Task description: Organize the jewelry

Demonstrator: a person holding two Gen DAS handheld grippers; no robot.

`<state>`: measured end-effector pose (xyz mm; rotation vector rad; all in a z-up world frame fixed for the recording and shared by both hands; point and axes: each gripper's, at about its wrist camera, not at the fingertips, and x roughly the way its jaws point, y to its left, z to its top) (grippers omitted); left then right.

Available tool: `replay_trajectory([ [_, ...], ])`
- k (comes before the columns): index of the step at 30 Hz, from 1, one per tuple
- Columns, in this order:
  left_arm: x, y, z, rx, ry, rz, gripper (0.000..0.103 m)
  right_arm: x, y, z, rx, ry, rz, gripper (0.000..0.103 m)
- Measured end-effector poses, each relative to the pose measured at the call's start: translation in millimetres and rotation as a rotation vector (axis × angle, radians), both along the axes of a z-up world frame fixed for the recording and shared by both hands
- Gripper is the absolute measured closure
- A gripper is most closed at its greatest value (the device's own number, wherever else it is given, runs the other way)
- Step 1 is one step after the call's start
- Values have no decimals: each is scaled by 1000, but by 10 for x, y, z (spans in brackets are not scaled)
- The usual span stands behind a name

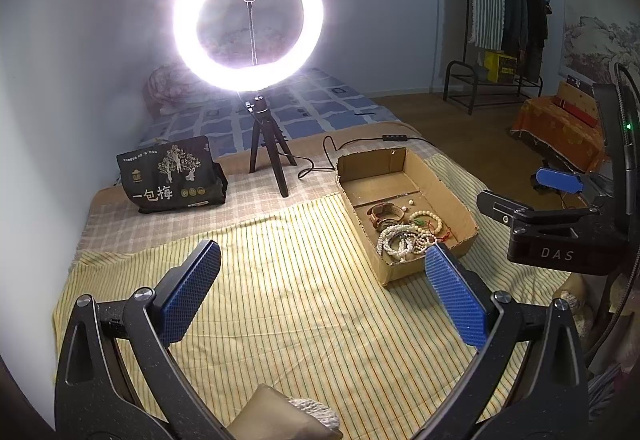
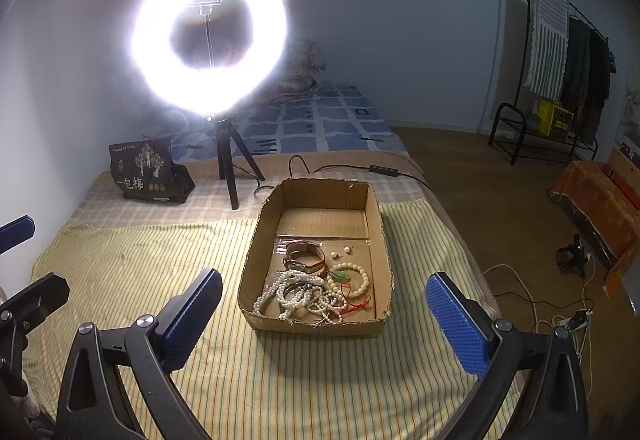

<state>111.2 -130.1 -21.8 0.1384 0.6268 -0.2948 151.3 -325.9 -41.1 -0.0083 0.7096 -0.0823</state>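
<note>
A bed (image 2: 120, 268) fills the near part of the room, spread with a yellow striped cloth (image 1: 280, 280) over a checked blanket. A lit ring light (image 1: 248, 18) on a small black tripod (image 1: 268, 156) stands at the far edge of the blanket, with a dark printed bag (image 1: 170, 176) beside it. A clothes rack (image 2: 560, 80) stands by the far wall.

A shallow cardboard box (image 2: 256, 260) sits on the striped cloth. In its near half lies the jewelry: tangled white bead bracelets (image 2: 300, 294), a cream bead bracelet (image 2: 364, 278) with a green pendant (image 2: 341, 274), a brown bangle (image 2: 306, 256) and loose beads.

The right hand-held gripper (image 2: 324, 314) hovers just before the box, jaws spread wide and empty, the box between its blue pads. The left hand-held gripper (image 1: 320, 288) hangs over bare cloth, also released, the box ahead to its right.
</note>
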Motion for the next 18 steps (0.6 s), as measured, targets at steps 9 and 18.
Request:
replay_trajectory([
  [9, -2, -1, 3, -1, 0, -1, 0, -5, -22, -15, 6, 8, 0, 0],
  [18, -4, 0, 7, -1, 0, 0, 0, 5, -38, -21, 9, 17, 4, 0],
])
